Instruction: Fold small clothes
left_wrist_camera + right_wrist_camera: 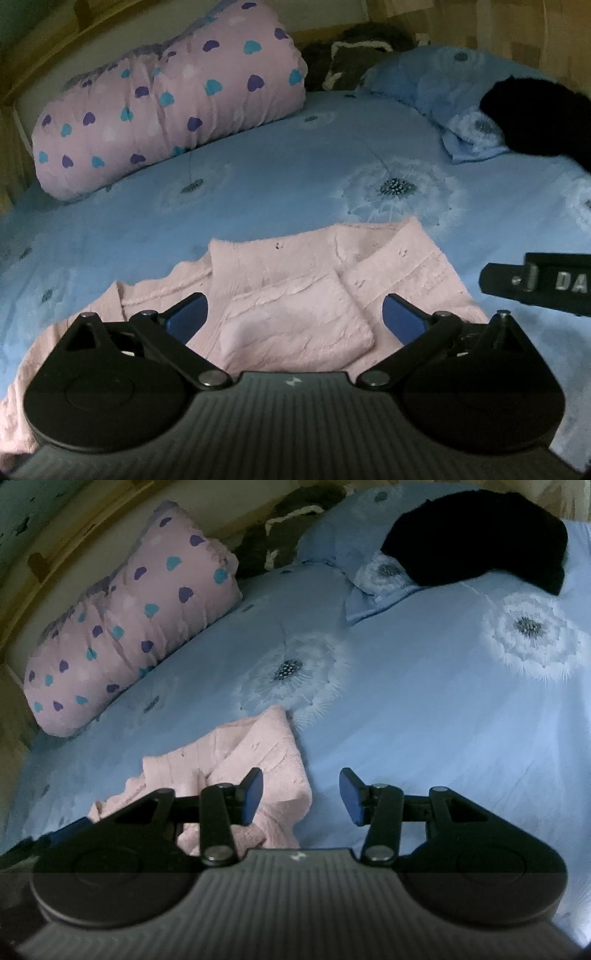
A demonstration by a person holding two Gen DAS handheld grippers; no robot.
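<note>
Pink top [295, 295] lies on bed [258, 184], partly folded, sleeve tucked over middle. My L tongs [295, 317] & R tongs [301, 797] both released, nothing held. More folds left, I think.

Black tongs [295, 317] with blue pads [190, 317] (silver pivot screws), ribbed grey base.

Blue dandelion-print bed [258, 177] with pink garment [295, 295], heart-print quilt [173, 99], black cloth [480, 535].
</note>
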